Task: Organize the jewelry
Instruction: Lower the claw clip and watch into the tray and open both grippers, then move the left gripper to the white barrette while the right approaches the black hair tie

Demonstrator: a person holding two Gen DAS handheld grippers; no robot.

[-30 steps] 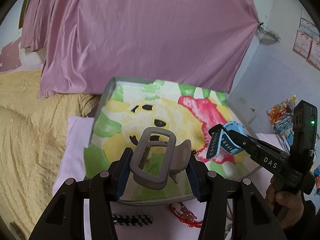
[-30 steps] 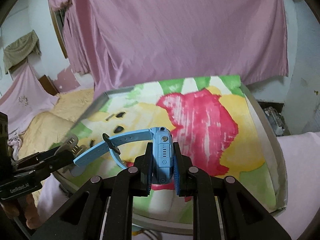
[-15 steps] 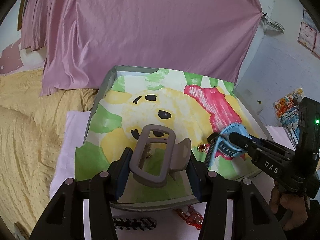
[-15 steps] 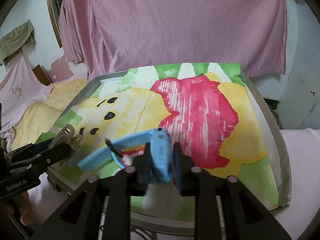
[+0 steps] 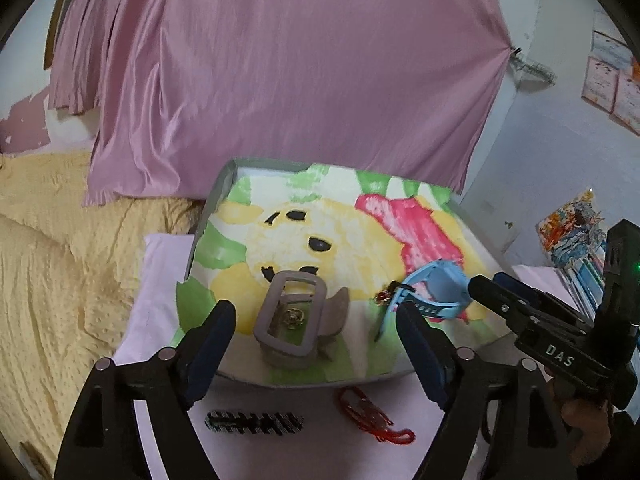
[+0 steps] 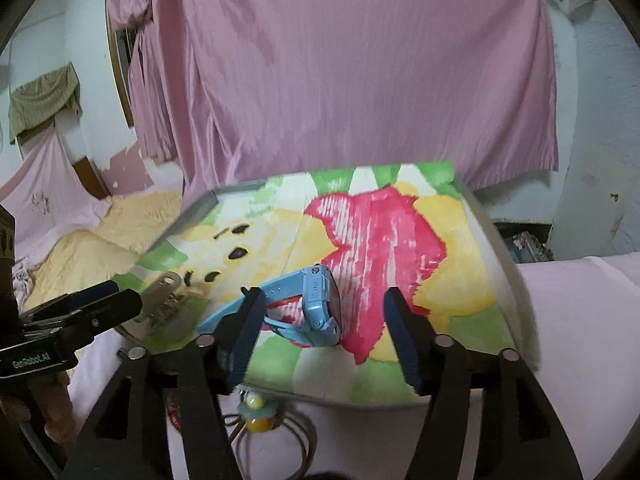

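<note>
Both claws stand open over the tray (image 5: pixel 208 216). The clip (image 5: pixel 298 322) lies between the left claw's (image 5: pixel 316 328) fingers, long axis pointing away from it. The watch (image 6: pixel 316 308) lies between the right claw's (image 6: pixel 324 320) fingers, strap trailing left.

Large pink satin curtain (image 5: pixel 304 80) hangs behind, covers most of back wall. Yellow textured bedspread (image 5: pixel 60 280) lies at left side. Pale pink sheet (image 6: pixel 580 320) spreads at right and near edge. Colourful papers (image 5: pixel 612 76) pinned on white wall (image 5: pixel 560 168), upper right corner.
</note>
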